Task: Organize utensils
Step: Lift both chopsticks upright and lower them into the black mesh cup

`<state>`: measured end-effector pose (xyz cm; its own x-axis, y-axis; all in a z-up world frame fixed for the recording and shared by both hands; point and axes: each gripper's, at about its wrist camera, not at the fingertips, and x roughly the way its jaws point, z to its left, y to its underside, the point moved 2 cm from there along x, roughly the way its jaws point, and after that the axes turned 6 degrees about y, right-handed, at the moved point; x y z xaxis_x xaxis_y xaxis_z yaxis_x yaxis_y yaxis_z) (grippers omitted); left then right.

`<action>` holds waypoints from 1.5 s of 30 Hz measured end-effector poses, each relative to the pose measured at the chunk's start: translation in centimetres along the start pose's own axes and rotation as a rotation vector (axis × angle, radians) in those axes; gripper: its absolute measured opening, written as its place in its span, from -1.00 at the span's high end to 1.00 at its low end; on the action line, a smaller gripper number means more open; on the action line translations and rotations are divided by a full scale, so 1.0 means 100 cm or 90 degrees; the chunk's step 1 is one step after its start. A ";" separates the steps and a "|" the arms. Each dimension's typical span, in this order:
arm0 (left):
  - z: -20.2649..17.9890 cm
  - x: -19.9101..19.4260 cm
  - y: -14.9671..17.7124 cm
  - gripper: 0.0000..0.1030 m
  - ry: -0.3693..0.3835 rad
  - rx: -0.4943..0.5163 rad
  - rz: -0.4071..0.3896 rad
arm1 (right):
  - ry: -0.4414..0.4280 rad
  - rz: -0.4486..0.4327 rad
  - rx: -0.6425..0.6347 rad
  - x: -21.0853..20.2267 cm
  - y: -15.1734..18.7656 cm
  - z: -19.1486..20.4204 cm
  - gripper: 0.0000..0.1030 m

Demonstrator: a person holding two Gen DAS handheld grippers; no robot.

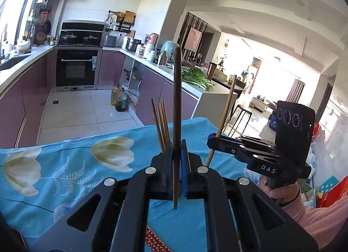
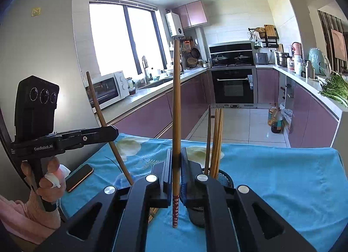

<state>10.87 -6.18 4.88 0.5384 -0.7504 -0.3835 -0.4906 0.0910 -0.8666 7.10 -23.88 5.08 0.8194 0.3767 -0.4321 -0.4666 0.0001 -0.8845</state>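
**Chopsticks held upright, one in each gripper, above a blue cloth**

Chopsticks are the subject: each handheld gripper is clamped on a single stick, held nearly upright over a table covered in a blue floral cloth (image 1: 65, 165).

In the left wrist view, the left gripper (image 1: 178, 156) has its jaws closed tight on a dark brown chopstick (image 1: 177, 100) that rises well above the jaws and pokes out below them. To its right, the right gripper (image 1: 214, 140) is seen from the side, pinching a lighter chopstick (image 1: 227, 104) tilted slightly to the right. A hand (image 1: 280, 189) in a pink sleeve holds that gripper's handle.

In the right wrist view, the right gripper (image 2: 176, 160) is closed on the lighter chopstick (image 2: 176, 100) — its lower end carries a red patterned band. Just to the right, a black mesh holder (image 2: 225, 178) stands on the cloth with several more chopsticks (image 2: 215, 141) upright inside it; the count looks like four, though they overlap. At left, the left gripper (image 2: 108, 131) grips its dark chopstick (image 2: 97, 104), which leans to the left. The left hand (image 2: 47, 178) holds the handle with what seems to be a white tissue between the fingers. A phone (image 2: 79, 177) lies flat on the cloth near that hand.

Behind the table is a kitchen with purple cabinets (image 2: 152, 117), an oven (image 2: 232, 87) and a bright window (image 2: 121, 39).
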 end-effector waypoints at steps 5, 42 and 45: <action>-0.005 0.007 -0.012 0.86 0.003 0.010 -0.010 | 0.008 -0.011 -0.005 -0.002 -0.006 -0.001 0.88; -0.029 0.063 -0.026 0.86 -0.032 0.055 0.018 | 0.066 -0.002 0.000 0.032 -0.016 -0.008 0.88; -0.030 0.068 -0.024 0.86 -0.034 0.057 0.032 | 0.069 0.006 0.004 0.036 -0.014 -0.012 0.88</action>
<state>13.66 -13.45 5.30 0.5521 -0.7072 -0.4416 -0.4563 0.1870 -0.8699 11.12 -23.59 4.58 0.8461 0.2747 -0.4568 -0.4760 0.0035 -0.8794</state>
